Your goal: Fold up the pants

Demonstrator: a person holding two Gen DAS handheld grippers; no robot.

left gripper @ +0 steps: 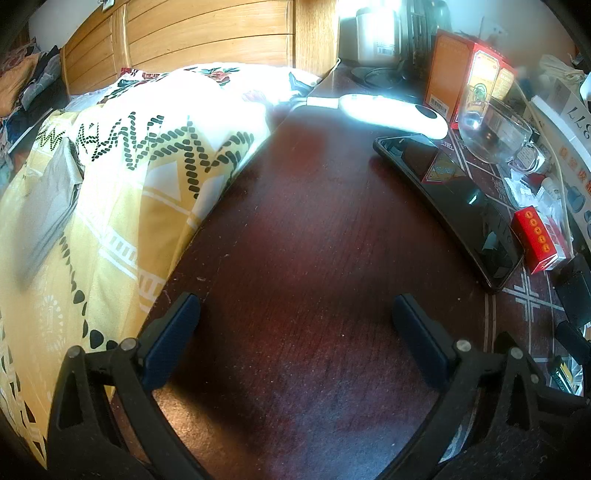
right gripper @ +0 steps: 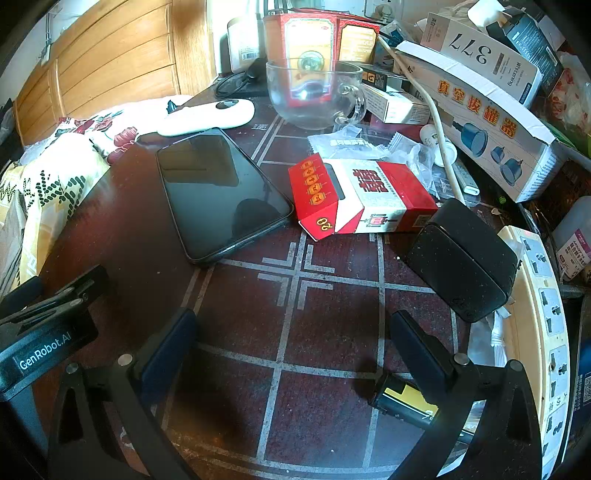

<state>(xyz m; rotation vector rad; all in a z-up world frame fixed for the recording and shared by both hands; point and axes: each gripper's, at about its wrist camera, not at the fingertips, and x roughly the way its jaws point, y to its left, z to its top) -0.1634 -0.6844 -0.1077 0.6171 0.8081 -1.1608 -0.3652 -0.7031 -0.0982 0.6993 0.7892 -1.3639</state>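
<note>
A grey folded garment, which may be the pants, lies on a yellow patterned quilt at the far left of the left wrist view. My left gripper is open and empty, low over the dark red table, to the right of the quilt. My right gripper is open and empty over the same table's tiled part. The left gripper's body shows at the left edge of the right wrist view. The quilt also shows in the right wrist view.
On the table lie a black phone, a red and white cigarette box, a glass mug, a white remote-like device, a black adapter, a power strip, a battery and several boxes. A wooden headboard stands behind.
</note>
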